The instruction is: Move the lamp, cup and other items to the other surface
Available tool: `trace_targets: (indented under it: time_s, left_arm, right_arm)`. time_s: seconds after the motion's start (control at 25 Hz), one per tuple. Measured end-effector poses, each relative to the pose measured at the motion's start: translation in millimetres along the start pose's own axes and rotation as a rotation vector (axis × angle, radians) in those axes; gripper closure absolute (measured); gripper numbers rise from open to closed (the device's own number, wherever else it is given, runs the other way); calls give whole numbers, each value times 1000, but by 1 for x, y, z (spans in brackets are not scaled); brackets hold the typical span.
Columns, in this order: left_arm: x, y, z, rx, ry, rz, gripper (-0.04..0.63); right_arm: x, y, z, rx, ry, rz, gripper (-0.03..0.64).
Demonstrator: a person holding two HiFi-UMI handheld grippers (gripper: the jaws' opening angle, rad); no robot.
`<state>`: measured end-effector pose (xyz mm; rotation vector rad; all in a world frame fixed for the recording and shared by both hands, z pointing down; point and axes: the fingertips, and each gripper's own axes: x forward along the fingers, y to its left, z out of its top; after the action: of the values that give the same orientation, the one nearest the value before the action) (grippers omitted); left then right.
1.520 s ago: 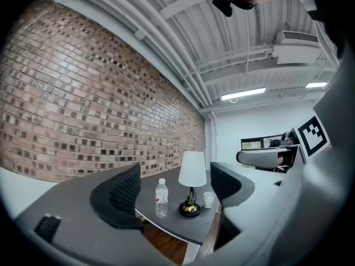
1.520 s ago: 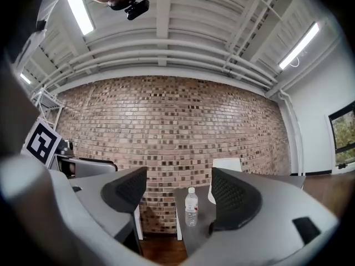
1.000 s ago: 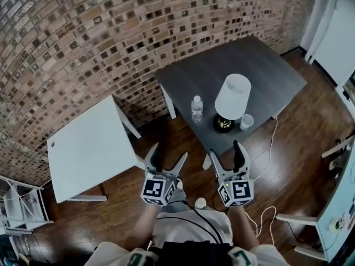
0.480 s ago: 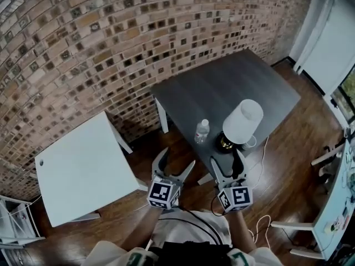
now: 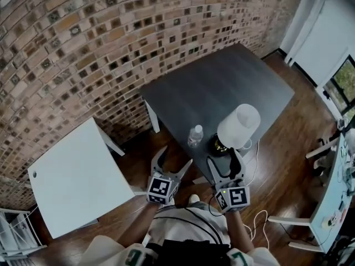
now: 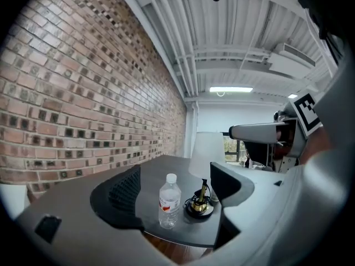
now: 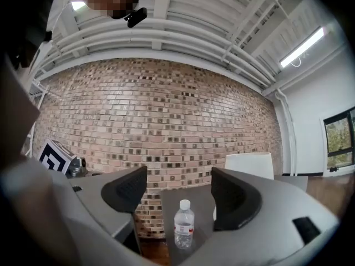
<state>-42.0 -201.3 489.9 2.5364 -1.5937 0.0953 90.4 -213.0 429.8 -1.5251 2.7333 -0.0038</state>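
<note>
Since a second ago, both my grippers have drawn closer to the dark table [image 5: 222, 87], and the right gripper [image 5: 224, 158] now reaches its near edge. A brick wall [image 5: 83, 43] backs the scene. The dark table stands against it, with the white table [image 5: 72, 176] to its left, well apart. The lamp [image 5: 238, 126], with a white shade, brass stem and black base, stands upright near the dark table's near edge. A clear water bottle [image 5: 194, 136] stands just beside it, not touching. My left gripper [image 5: 175, 158] hangs short of the table. Both grippers' jaws are spread wide and hold nothing; lamp and bottle lie beyond them.
</note>
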Motion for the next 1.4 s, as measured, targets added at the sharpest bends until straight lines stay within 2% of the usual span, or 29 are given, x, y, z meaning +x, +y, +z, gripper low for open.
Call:
trace_targets:
  time_s: [0.08, 0.2, 0.32, 0.48, 0.72, 1.12, 1.28, 1.4]
  left_arm:
    - [13, -3, -5, -18, 20, 0, 206]
    - [39, 0, -29, 0, 43, -9, 207]
    - [63, -3, -31, -44, 68, -8, 225]
    - [102, 1, -60, 14, 111, -33, 242]
    - [153, 8, -90, 46, 178, -17, 277]
    - [182, 6, -85, 42, 188, -1, 339]
    - [182, 2, -86, 61, 227, 18, 453]
    - [176, 2, -73, 58, 221, 22, 454]
  right_arm:
    - [2, -11, 2, 9, -5, -8, 244]
    - [8, -27, 3, 18, -13, -18, 244]
    - [12, -38, -2, 34, -4, -22, 244]
    - [9, -45, -7, 32, 14, -18, 244]
    - [-3, -56, -11, 22, 32, -34, 244]
    - [-21, -74, -13, 43, 35, -59, 244]
    - [-23, -74, -8, 47, 20, -49, 244]
    - [-22, -71, -1, 49, -1, -34, 244]
